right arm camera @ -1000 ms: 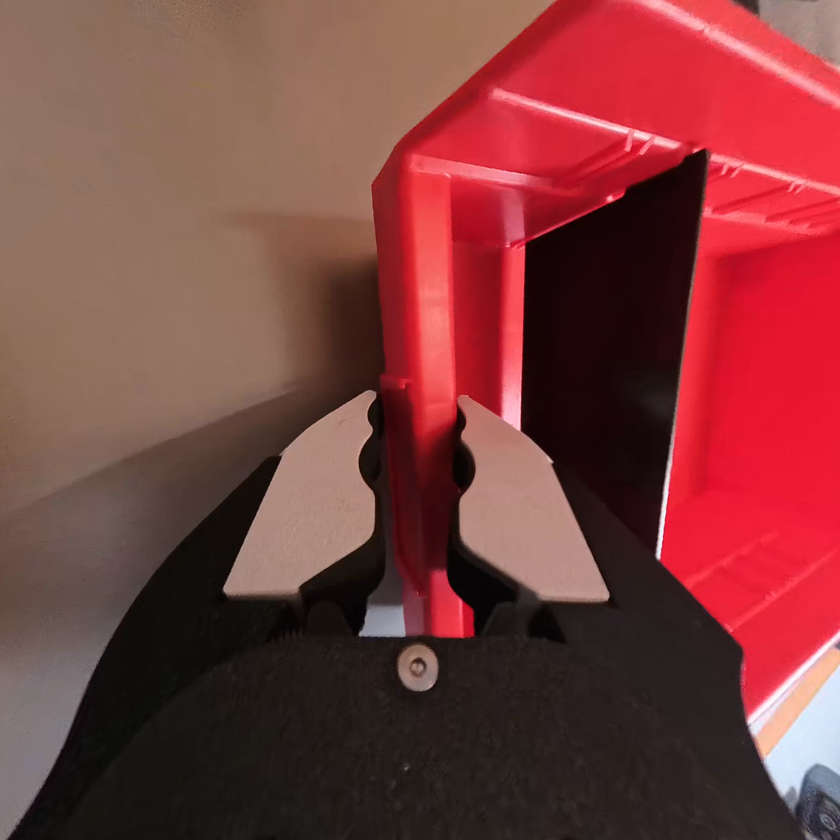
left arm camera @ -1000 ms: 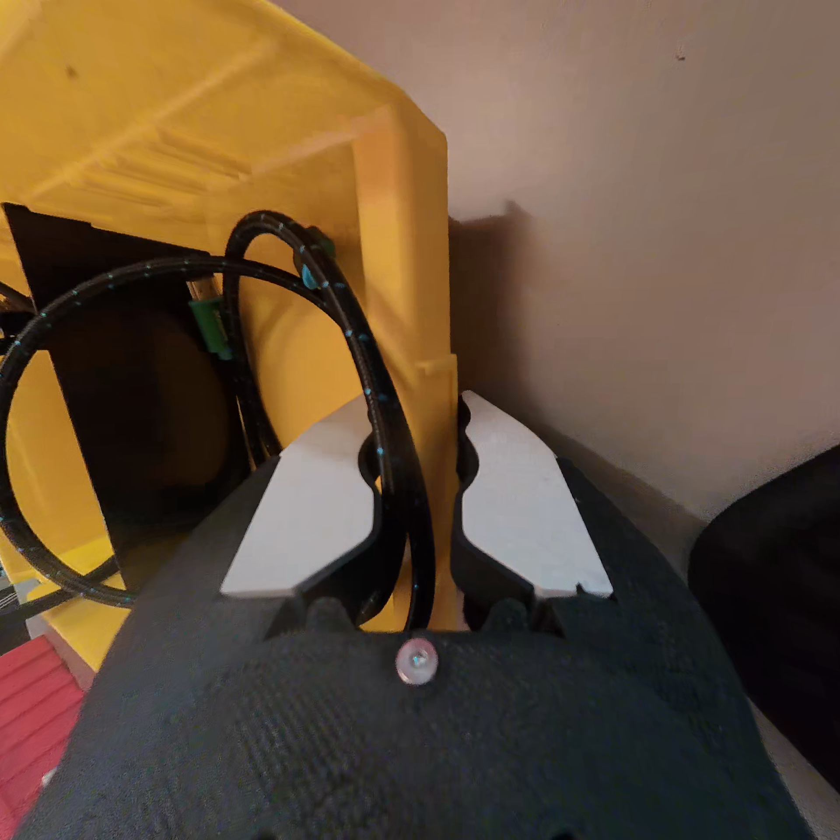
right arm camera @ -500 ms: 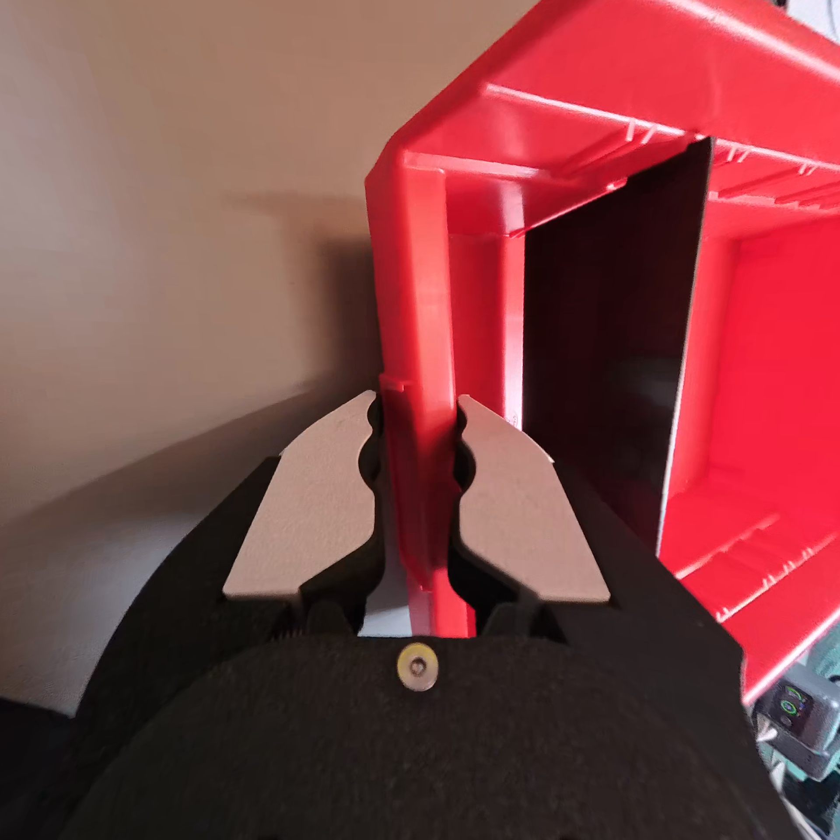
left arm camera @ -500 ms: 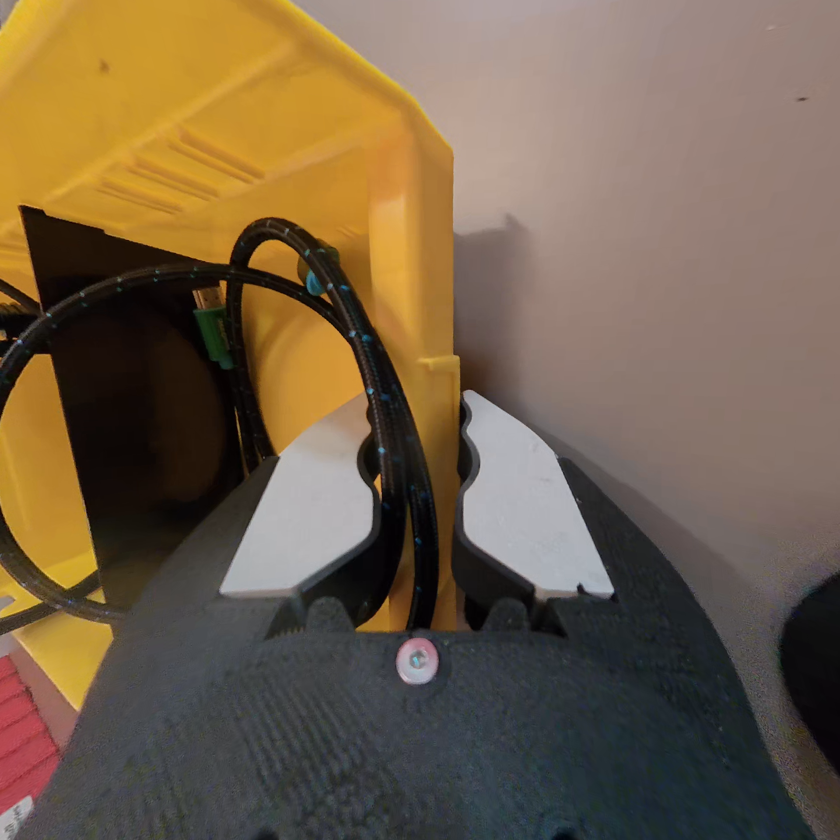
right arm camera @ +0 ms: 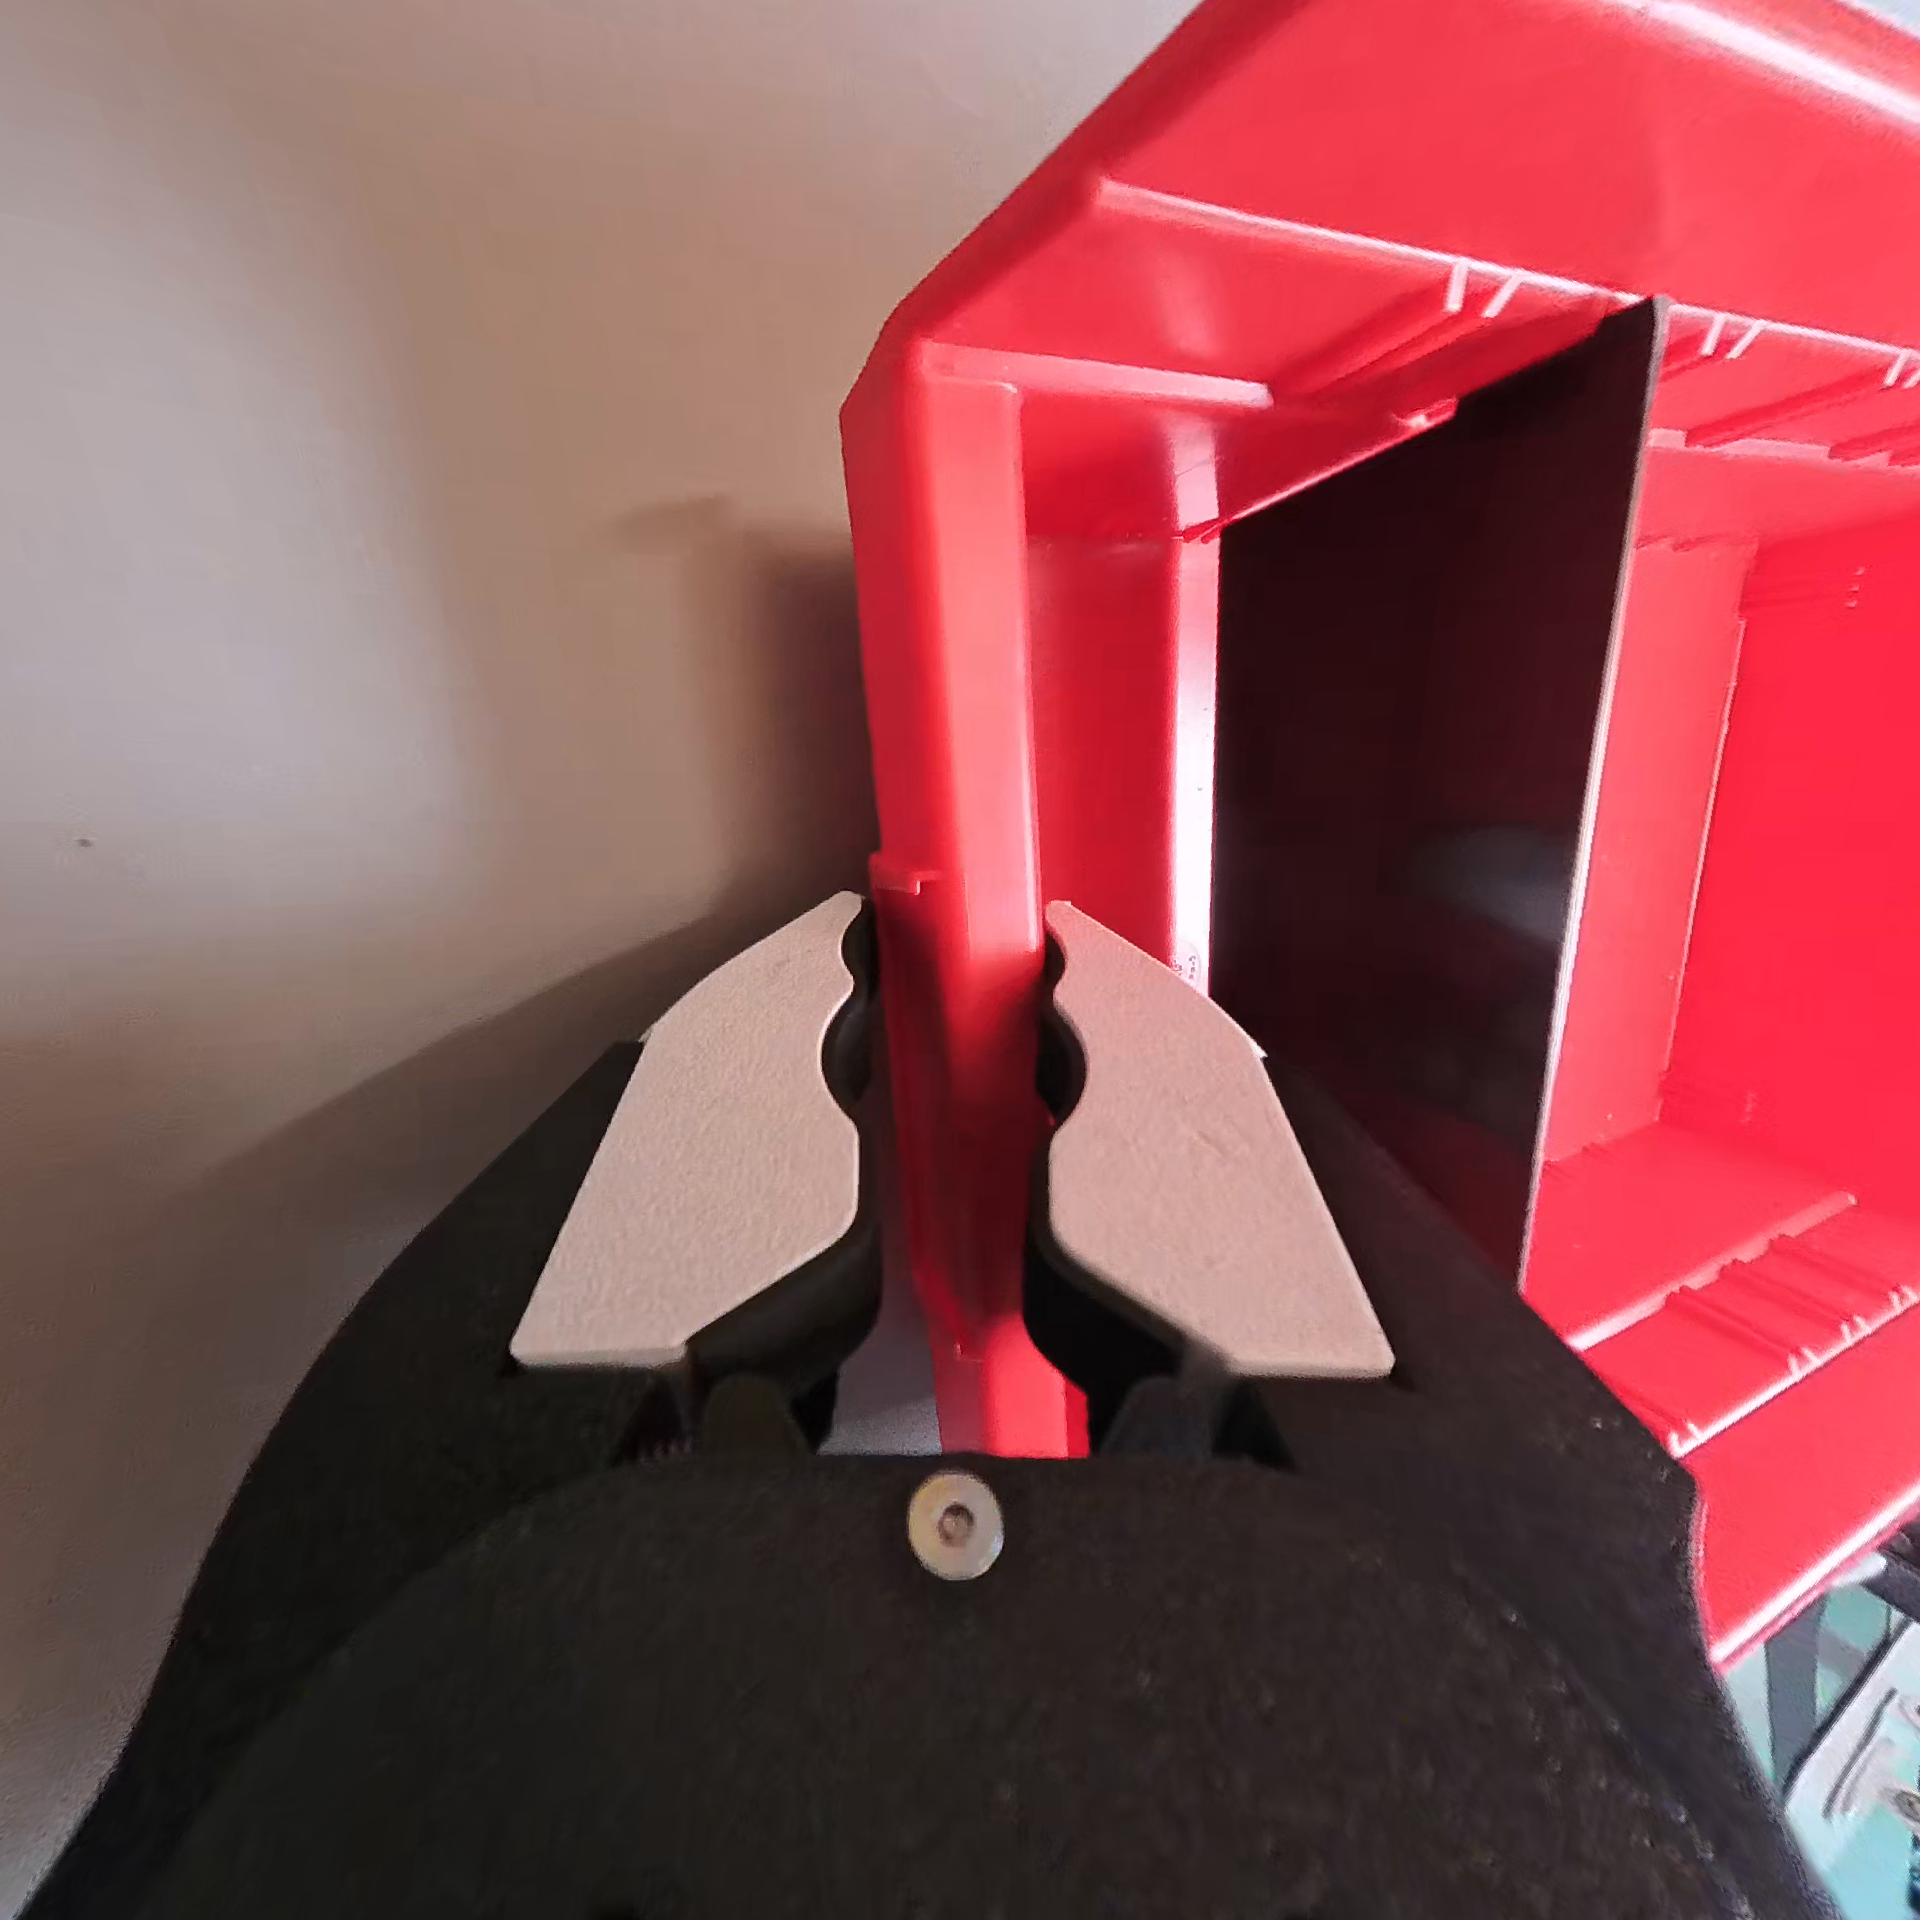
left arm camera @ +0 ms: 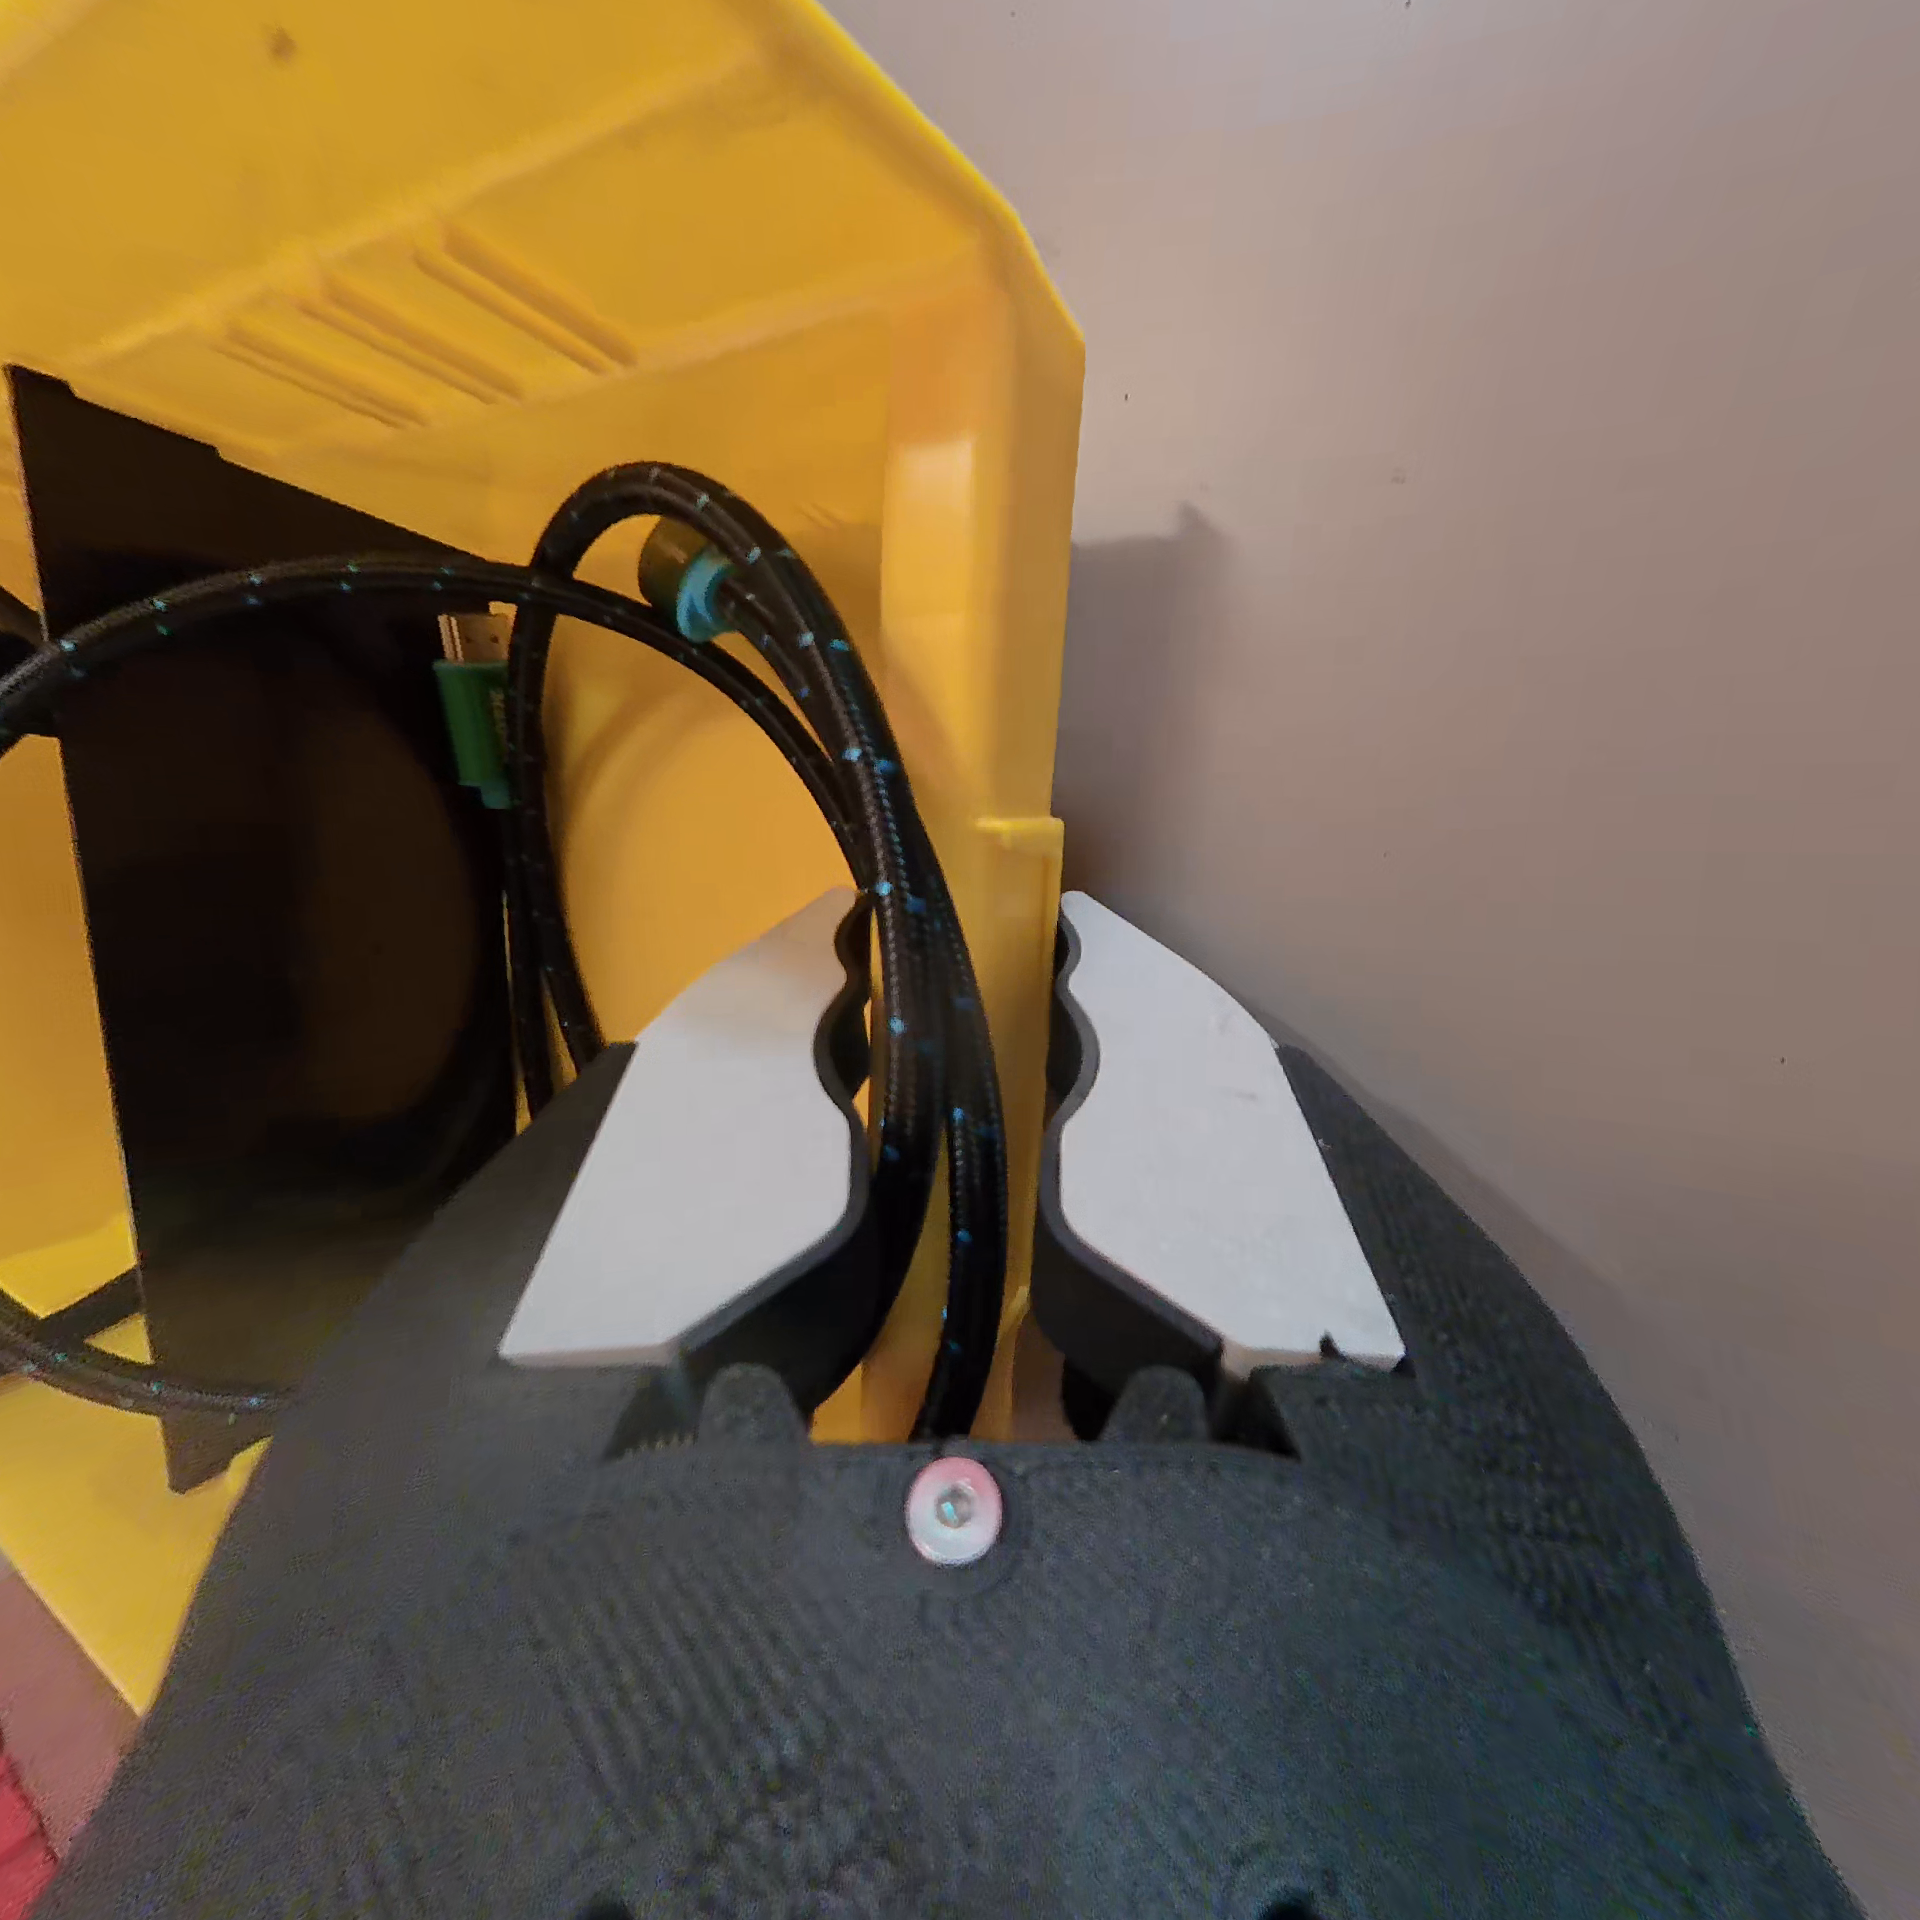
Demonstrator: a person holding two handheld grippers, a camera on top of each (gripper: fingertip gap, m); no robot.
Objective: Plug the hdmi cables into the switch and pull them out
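Left wrist view: left gripper (left arm camera: 956, 1049) jaws pinch yellow bin (left arm camera: 977, 644) wall, trapping braided HDMI cables (left arm camera: 914, 935) | right gripper (right arm camera: 954, 1039) jaws pinch red bin (right arm camera: 956, 644) wall, likely for carrying.

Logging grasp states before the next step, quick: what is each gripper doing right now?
Left gripper: shut on the yellow bin wall, with braided cable between the fingers.
Right gripper: shut on the red bin wall.

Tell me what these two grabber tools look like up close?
Both look alike. The left gripper and right gripper each have a broad black body with a rough, layered texture, rounded like a shell. From it spring two pale grey fingers with wavy black inner pads. One silver screw sits in the middle of each body. No cables of their own, markings or sleeves show.
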